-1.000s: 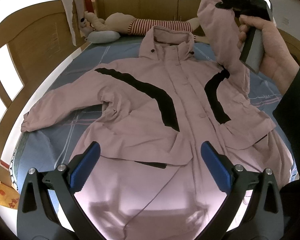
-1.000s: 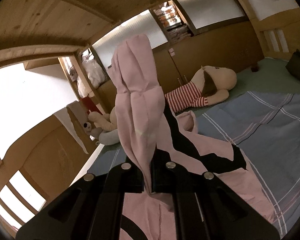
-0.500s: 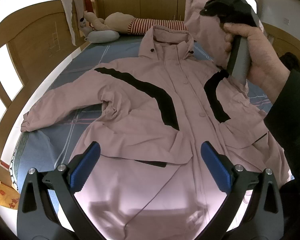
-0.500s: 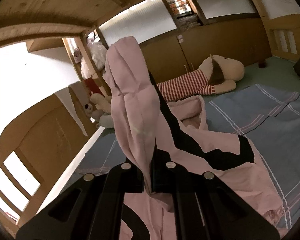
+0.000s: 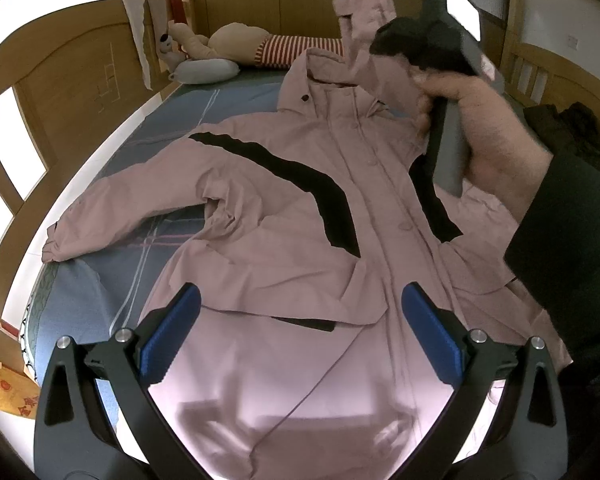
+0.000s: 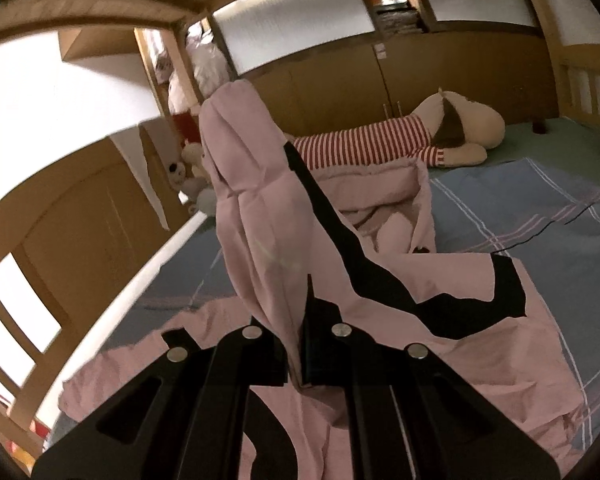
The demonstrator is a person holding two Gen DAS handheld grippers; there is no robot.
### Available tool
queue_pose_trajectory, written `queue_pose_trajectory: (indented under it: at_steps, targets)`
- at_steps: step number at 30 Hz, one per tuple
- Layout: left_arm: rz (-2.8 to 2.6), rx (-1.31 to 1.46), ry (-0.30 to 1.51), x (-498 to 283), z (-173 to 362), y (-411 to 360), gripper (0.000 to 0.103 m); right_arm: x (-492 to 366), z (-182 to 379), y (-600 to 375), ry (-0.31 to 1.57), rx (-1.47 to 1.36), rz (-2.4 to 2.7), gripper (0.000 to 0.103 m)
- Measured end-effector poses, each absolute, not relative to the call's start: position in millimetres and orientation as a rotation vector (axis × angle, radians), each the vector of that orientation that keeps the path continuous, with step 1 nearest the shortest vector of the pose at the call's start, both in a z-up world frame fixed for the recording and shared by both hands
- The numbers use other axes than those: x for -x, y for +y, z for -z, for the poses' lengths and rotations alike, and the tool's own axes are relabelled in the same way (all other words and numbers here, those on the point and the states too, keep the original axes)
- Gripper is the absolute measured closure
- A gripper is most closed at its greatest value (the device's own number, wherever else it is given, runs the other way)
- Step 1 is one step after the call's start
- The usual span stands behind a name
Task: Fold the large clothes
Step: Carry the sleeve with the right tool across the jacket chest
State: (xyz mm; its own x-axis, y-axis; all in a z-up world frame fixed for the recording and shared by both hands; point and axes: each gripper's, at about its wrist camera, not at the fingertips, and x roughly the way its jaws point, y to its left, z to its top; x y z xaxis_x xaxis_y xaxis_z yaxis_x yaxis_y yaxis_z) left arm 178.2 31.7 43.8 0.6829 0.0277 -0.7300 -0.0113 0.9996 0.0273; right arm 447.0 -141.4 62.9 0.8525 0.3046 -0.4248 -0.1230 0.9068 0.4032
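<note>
Evidently the sleeve-fold step. Jacket point(image 5: 300, 208) lies face-up on bed point(image 5: 204, 100), hem toward the left gripper point(image 5: 300, 328). Right gripper point(image 6: 296, 364), fingers clamped on one sleeve point(image 6: 252, 208), holds it raised above the collar end. Left gripper hovers over the hem, blue pads point(image 5: 168, 332) wide apart, gripping nothing. Next move, I judge: carry the sleeve across the chest and lay it flat without dragging the body. Count: one jacket, two sleeves (one raised, one spread left), two grippers, one striped plush point(image 5: 300, 50).

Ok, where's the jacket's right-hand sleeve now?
The sleeve is lifted off the bed, pinched in the right gripper above the jacket, near its collar in the left wrist view.
</note>
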Motion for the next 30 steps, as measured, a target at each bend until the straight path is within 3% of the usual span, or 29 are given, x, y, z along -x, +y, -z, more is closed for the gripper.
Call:
queue_pose_trajectory:
  at_steps: [30]
  targets:
    - [-0.018, -0.016, 0.828, -178, -41, 37, 0.002, -458, 36, -47, 0.715, 0.005, -0.254, 0.097]
